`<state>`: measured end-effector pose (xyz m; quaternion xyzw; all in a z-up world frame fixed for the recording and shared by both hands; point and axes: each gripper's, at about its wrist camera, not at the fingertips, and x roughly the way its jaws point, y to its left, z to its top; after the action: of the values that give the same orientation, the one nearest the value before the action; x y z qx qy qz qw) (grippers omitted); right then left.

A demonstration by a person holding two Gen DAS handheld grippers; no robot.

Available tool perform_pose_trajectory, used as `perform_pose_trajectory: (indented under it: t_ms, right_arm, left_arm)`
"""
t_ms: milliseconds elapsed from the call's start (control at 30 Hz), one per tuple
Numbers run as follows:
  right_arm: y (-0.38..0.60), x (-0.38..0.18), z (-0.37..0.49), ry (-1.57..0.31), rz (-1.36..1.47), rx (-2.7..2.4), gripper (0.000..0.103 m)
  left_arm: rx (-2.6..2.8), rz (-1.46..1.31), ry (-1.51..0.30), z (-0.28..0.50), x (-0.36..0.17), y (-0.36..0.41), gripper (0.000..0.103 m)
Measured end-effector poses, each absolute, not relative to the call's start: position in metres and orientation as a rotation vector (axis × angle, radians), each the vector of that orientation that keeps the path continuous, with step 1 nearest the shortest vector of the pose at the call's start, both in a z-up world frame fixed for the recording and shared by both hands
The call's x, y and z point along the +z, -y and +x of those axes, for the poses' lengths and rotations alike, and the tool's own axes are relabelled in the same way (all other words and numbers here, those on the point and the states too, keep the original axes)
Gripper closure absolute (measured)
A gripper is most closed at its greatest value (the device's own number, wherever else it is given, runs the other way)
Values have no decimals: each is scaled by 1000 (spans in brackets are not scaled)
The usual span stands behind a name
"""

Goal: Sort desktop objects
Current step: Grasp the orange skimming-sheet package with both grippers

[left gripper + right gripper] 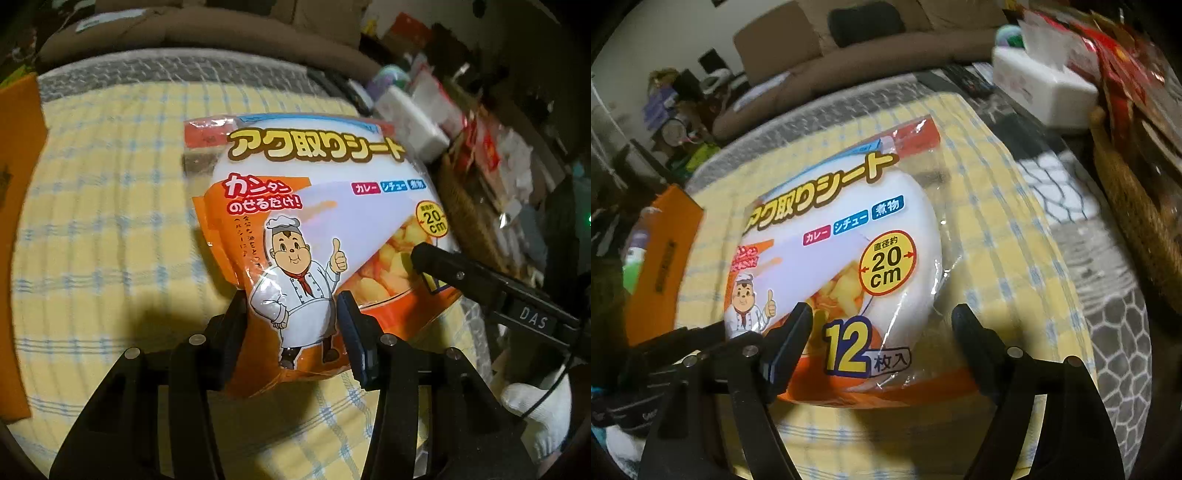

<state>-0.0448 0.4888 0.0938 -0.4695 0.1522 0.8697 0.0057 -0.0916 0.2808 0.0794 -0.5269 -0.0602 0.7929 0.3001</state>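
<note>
A plastic packet of cooking sheets, printed with a cartoon chef and orange food pictures, lies over the yellow checked cloth. My left gripper is shut on its near edge, and the film bulges between the two black fingers. In the right wrist view the same packet sits between the fingers of my right gripper. The left finger lies over the print, the right finger stands at the clear plastic margin, and the packet is not squeezed there. One of the right gripper's fingers shows over the packet's right side.
A flat orange box lies at the cloth's left edge. A white tissue box and a woven basket full of packets crowd the right side. A brown sofa runs behind. A white-gloved hand is at lower right.
</note>
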Motion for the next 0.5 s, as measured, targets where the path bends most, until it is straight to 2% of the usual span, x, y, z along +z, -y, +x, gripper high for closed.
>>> perform_pose_trajectory:
  t_ms: [500]
  right_arm:
    - [-375, 140, -84, -496, -1452, 2964, 23]
  left_arm:
    - [2279, -1251, 272, -107, 161, -137, 58]
